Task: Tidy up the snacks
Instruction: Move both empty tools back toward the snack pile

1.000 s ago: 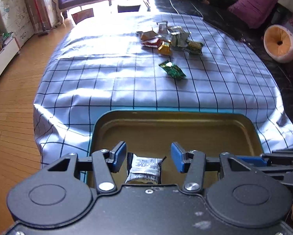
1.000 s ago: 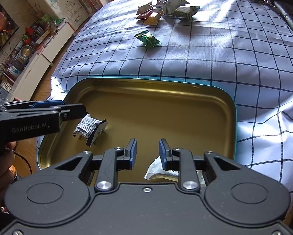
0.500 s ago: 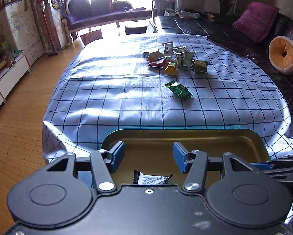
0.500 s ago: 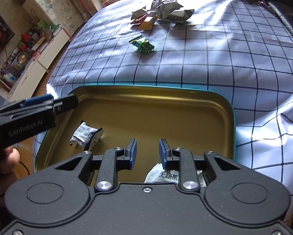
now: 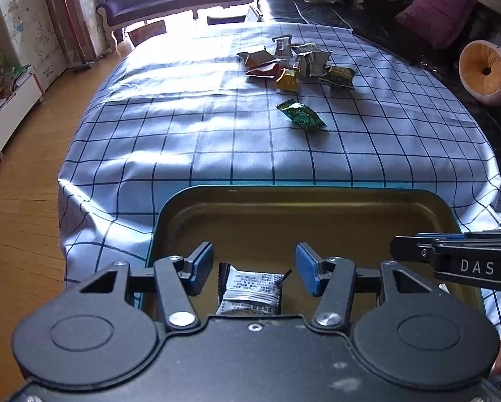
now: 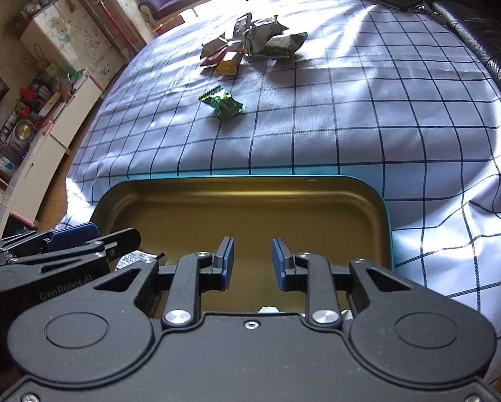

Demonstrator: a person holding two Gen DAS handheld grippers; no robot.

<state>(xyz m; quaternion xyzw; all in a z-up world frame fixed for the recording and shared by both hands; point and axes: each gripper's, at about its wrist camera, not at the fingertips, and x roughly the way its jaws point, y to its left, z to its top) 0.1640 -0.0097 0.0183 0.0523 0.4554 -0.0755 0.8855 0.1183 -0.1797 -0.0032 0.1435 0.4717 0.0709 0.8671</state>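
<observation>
- Hovering over the gold tin tray (image 5: 317, 201) at the near edge of the worktop (image 5: 216, 140): left claw (image 5: 254, 268) and right claw (image 6: 250, 261), both empty.
- Left claw jaws stand wide; a white printed snack packet (image 5: 250, 289) lies in the tray right below the gap, not gripped.
- Right claw jaws parted, narrower gap. A scrap of white wrapper (image 6: 268, 309) peeks out under its body; can't tell more.
- Remaining snacks: lone green packet (image 5: 302, 115) mid-cloth, well apart from the tray; a pile of packets (image 5: 297, 65) further back.
- Handling, my read: foil/plastic sachets, very light, crinkly, slippery, contents likely crushable. Pinch the crimped end seal or across the flat body with a light squeeze.
- Green packet looks like the easiest next pick, since nothing touches it.
</observation>
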